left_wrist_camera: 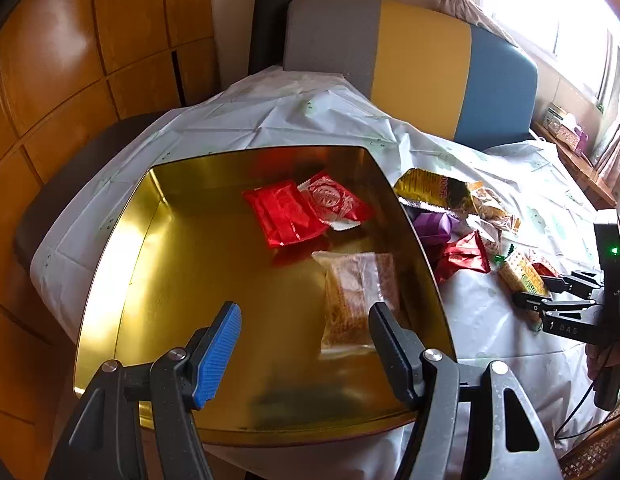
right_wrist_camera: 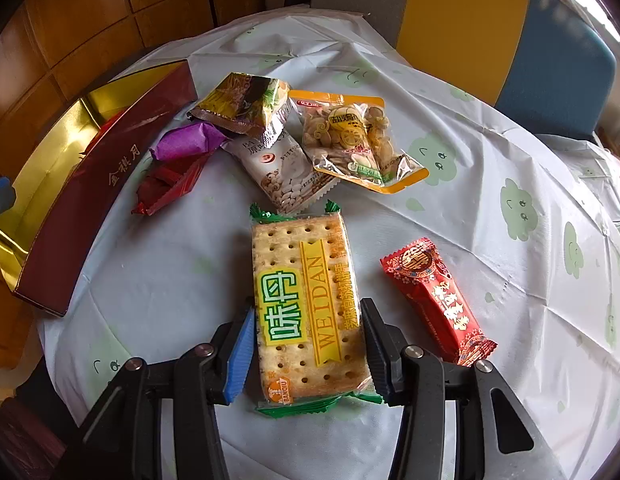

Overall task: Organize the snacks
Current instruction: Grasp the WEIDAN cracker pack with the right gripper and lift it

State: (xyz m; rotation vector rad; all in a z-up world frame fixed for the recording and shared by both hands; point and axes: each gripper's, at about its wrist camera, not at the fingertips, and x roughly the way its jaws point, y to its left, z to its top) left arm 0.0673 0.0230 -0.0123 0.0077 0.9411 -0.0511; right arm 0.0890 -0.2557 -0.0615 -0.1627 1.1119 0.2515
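A: Left wrist view?

B: The left tool [left_wrist_camera: 304, 354] hangs wide apart and empty over the gold box [left_wrist_camera: 122, 264]. Inside lie 2 red packets [left_wrist_camera: 306, 210] and a clear-wrapped cake [left_wrist_camera: 359, 296], its long axis running away from the camera.

A: Right wrist view?

B: The cracker pack [right_wrist_camera: 306, 304] lies flat on the tabletop [right_wrist_camera: 489, 200], long axis pointing straight ahead. The right tool [right_wrist_camera: 308, 344] straddles its near end, fingers [right_wrist_camera: 240, 356] at both long edges; a firm hold I cannot tell. A red candy [right_wrist_camera: 433, 300] lies just beside it.

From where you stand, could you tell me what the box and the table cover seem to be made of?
The box looks like metal or foil-lined card: its gold inside mirrors the red packets. The table cover looks like thin plastic sheet, with sharp fold creases and a slight sheen.
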